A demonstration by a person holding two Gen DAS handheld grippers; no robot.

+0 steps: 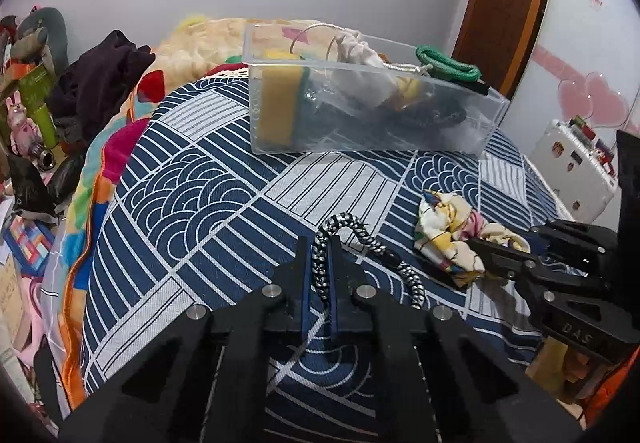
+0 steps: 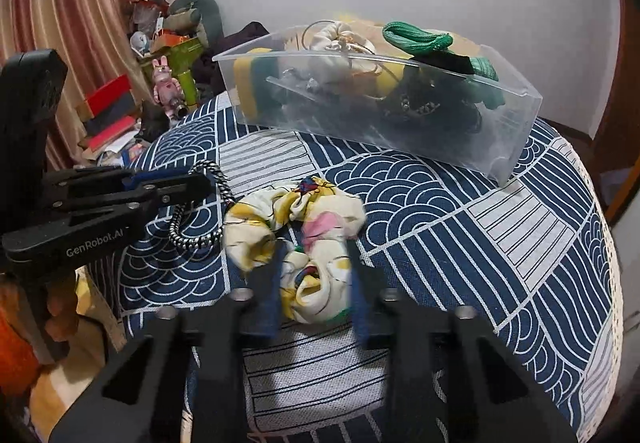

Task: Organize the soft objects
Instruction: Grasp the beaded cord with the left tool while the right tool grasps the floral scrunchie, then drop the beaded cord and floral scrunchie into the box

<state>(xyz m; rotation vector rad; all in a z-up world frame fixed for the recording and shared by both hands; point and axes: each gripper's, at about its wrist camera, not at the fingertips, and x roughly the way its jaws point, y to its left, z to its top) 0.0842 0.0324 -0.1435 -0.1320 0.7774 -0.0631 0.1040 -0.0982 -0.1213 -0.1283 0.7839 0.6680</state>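
Plainly, the left tool (image 1: 320, 243) has its two fingers drawn narrow on a black-and-white braided cord (image 1: 322, 267), which runs up between the blue-lined pads, arches over just ahead of the fingertips and trails down to that tool's right onto the patterned cover (image 1: 192, 179). Beside it, the right tool (image 2: 314, 247) stands with its fingers set about a floral fabric scrunchie (image 2: 296, 231); the pads lie at either side of the cloth, close on it, but motion blur there makes it hard to tell whether they press it or merely flank it. The scrunchie rests on the cover, just right of the cord's loose end, the two near each other. Beyond both tools, well ahead on the same navy and white cover, sits a clear plastic bin (image 1: 360, 139). Inside it, at its left end, a yellow sponge (image 1: 280, 103) stands upright; a white cloth pouch (image 2: 340, 43) lies near the middle, a green rope (image 2: 416, 37) is draped over the rim at the right end, and dark items lie on the bottom.
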